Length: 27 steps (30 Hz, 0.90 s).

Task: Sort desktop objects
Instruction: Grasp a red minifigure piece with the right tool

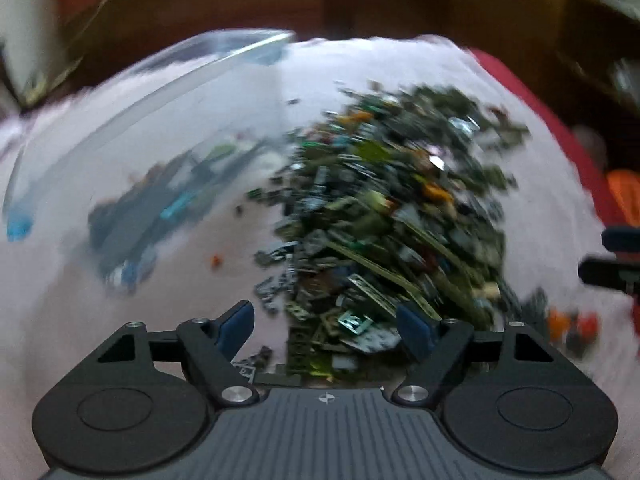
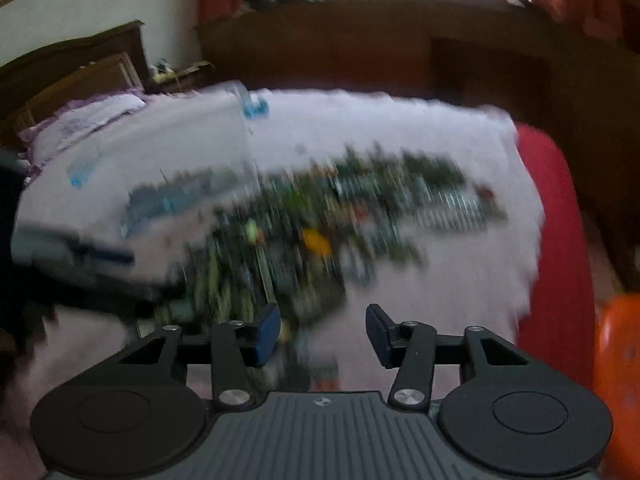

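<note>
White cloth (image 1: 400, 64) covers the table, heaped with a pile of small green and grey building pieces (image 1: 384, 216).

Nearest us, the left gripper (image 1: 326, 326) hangs over the pile's near edge, blue pads spread apart, nothing between them. Over in the right view, the right gripper (image 2: 322, 334) floats above the pile too, jaws apart and empty. Beyond, left of the heap, a clear plastic box with blue clips (image 1: 132, 152) holds a few grey and blue bits. Everything's badly blurred. Further back, a red chair (image 2: 556, 216) at the table's right edge, then dark wooden furniture (image 2: 400, 44).
</note>
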{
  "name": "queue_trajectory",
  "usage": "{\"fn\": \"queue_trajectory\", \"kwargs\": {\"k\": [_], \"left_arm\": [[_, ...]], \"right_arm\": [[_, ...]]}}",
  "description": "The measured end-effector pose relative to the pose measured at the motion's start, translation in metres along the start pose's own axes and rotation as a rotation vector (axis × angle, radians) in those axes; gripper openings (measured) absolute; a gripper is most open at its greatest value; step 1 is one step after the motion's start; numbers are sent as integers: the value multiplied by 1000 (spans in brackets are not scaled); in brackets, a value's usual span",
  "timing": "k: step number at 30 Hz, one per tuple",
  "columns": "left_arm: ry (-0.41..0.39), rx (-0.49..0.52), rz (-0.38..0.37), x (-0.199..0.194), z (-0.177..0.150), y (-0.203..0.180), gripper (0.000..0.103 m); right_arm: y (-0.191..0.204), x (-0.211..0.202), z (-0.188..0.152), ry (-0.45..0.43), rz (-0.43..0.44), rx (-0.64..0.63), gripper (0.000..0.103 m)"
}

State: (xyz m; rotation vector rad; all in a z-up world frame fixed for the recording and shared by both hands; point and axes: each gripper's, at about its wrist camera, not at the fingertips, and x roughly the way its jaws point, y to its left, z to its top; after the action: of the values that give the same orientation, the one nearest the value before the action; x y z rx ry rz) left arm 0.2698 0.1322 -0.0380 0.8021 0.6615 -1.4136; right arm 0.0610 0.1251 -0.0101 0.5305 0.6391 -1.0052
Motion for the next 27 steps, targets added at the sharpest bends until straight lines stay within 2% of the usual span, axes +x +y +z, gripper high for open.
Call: {"fn": "queue_trajectory", "kwargs": {"k": [3,6,11,13,15,17,18,19,22,24,27], "left_arm": [[4,-40,-41,-11,3,-2,81],[12,-106,-101,-26,3,0,86],[73,-136,-135,-34,-11,-18,87],[100,-106,-138,-32,-17,-29,87],[121,-32,-133,-30,-21,-46,86],[138,25,-140,-28,-24,-62,81],[151,42,-150,-27,-26,-70,72],[163,58,-160,-25,-27,-78,62],[193,35,-185,-15,-37,-93,53],[177,64,-171,-13,-42,-101,46],[152,91,-167,-11,-48,-105,38]], "right_arm": [[0,-5,-34,39,-18,6,50],[-1,7,-51,67,-34,-3,46],[-9,28,-63,75,-53,23,46],[-13,33,-66,67,-42,53,48],[-12,35,-68,52,-38,55,50],[-12,38,-70,41,-36,54,50],[-11,38,-70,36,-36,53,48],[-11,37,-70,32,-36,51,41],[-17,28,-71,36,-50,53,41],[-23,20,-74,39,-62,53,33],[-31,13,-82,48,-56,59,32]]}}
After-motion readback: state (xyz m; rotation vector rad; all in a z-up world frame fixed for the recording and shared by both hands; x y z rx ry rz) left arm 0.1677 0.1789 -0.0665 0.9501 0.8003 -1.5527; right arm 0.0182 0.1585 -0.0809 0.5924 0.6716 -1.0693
